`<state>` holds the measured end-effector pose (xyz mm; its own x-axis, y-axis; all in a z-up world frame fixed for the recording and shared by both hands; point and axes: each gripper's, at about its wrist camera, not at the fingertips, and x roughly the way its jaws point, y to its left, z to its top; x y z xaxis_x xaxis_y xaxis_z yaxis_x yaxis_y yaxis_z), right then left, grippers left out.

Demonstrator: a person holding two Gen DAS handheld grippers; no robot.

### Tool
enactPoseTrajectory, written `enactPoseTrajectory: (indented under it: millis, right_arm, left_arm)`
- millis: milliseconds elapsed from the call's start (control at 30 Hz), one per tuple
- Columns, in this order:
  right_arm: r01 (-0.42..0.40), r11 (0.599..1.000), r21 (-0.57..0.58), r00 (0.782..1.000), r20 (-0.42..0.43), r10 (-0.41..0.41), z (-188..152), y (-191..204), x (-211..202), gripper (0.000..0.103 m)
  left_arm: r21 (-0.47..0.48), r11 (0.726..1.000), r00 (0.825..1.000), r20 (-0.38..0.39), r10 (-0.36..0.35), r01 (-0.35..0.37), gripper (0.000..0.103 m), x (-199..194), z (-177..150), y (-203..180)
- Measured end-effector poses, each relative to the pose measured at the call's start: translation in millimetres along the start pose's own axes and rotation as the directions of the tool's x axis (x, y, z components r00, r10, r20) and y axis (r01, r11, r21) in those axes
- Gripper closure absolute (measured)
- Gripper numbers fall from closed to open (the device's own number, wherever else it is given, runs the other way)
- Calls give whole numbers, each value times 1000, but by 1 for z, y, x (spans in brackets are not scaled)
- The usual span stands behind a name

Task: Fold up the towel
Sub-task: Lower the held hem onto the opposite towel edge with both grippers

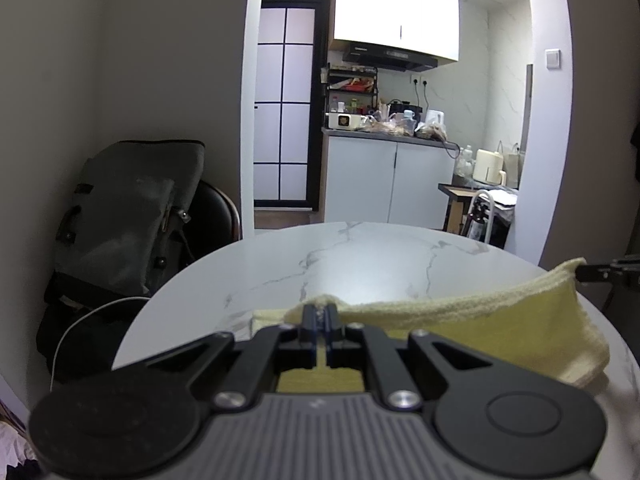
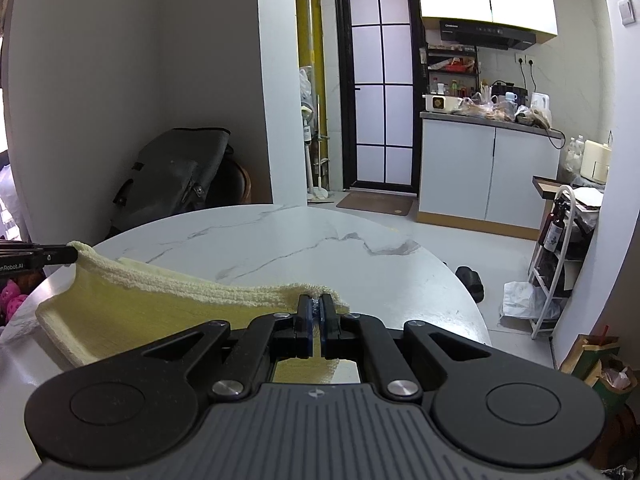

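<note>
**Towel held up by two corners, fold mid-way**

Towel (image 1: 460,320), pale yellow, is hanging in a sagging band between the two grippers, its lower part draping onto the near side of the round marble surface (image 1: 360,256).

On the left, the left gripper (image 1: 320,312) is pinching one top corner, jaws pressed together on the cloth. On the right, the right gripper (image 2: 316,304) is pinching the other top corner the same way, and each gripper is showing at the edge of the other's view.

The step in hand looks like carrying the held edge over to meet the opposite edge. The next move is likely calling for both grippers travelling forward together at equal height, keeping the band taut so the hem lands straight, then lowering before letting go.

The surface ahead is lying bare to its far rim, giving ample room. Its curved edge is falling away at both sides, so a corner drifting outward could slip off. A chair with a bag (image 1: 132,216) is sitting beyond the left rim, well apart.
</note>
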<state>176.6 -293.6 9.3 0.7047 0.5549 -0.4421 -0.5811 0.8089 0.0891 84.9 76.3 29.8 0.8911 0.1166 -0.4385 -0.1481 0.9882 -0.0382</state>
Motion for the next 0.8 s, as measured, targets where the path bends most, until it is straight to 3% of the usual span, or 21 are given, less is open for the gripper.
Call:
enactPoseTrajectory:
  millis: [800]
  right_arm:
    - [-7,1000,-6,998,-63,7,-8,-9,32,99]
  left_arm:
    - [-40,999,999,-46,-23,21,99,37,-4,9]
